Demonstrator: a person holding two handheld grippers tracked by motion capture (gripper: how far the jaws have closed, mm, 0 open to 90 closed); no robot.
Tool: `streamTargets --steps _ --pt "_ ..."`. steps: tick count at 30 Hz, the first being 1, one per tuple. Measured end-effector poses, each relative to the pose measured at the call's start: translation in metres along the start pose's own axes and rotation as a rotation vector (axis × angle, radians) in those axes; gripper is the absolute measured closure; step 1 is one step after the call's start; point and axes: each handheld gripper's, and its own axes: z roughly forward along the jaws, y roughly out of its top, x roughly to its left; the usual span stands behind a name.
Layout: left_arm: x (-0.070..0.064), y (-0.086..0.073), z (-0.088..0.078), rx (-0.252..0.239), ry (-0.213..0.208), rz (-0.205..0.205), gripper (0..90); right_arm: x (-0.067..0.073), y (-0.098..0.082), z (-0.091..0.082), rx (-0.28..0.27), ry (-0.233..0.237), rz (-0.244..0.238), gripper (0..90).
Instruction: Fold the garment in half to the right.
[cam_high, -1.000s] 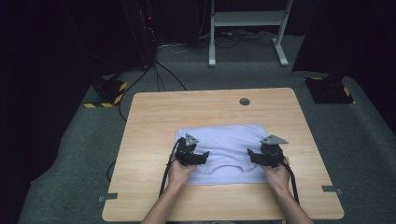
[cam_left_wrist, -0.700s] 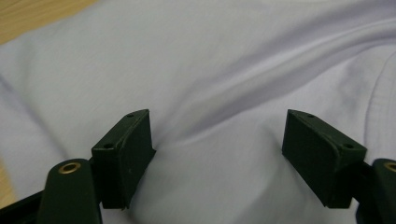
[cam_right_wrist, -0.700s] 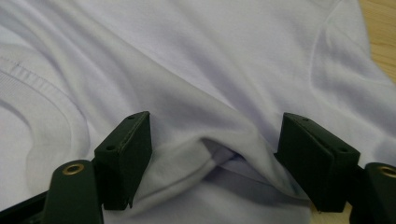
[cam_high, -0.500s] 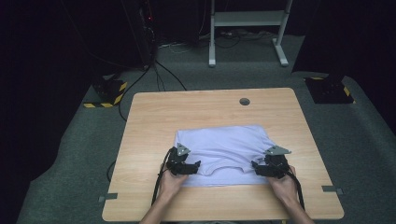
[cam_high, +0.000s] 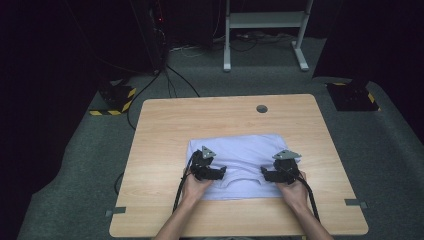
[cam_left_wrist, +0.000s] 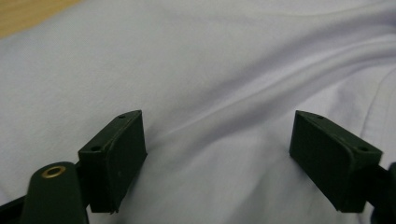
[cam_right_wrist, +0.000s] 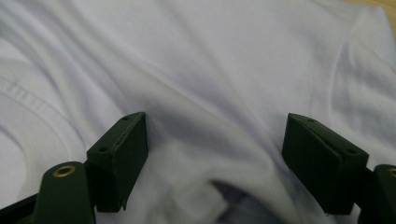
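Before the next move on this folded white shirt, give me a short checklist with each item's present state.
1. Left gripper jaws open over the folded white cotton T-shirt, no cloth pinched: ok.
2. Right gripper jaws open, cloth below but not clamped: ok.
3. Shirt lies fully on the light wooden table, no edge overhanging: ok.
4. Shirt smooth: not ok, creases and a raised fold show in the right gripper view.
5. Grippers' cables free of the shirt: cannot tell.

We count one white shirt (cam_high: 240, 159) under both tongs, one wooden table (cam_high: 165, 125) beneath it, two grippers: left gripper (cam_high: 214, 172), right gripper (cam_high: 270, 174). Beyond them, two striped floor blocks (cam_high: 116, 99).
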Motion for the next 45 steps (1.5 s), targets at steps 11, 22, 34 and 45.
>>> streamTargets --steps 11,22,34,45 --pt "0.015 -0.017 -0.023 -0.049 0.038 -0.067 17.6 -0.016 -0.010 -0.023 -0.042 -0.038 0.030 20.8" --pt "0.007 -0.007 -0.006 -0.008 0.080 -0.011 17.4 -0.013 -0.004 -0.006 -0.008 -0.047 0.030 21.1" --pt "-0.009 0.002 -0.008 -0.056 0.016 -0.008 16.0 0.004 0.000 -0.017 -0.064 0.005 0.010 21.3" --pt "-0.006 -0.013 -0.015 -0.016 0.048 0.009 16.6 -0.017 -0.025 -0.025 -0.004 -0.031 0.021 20.3"
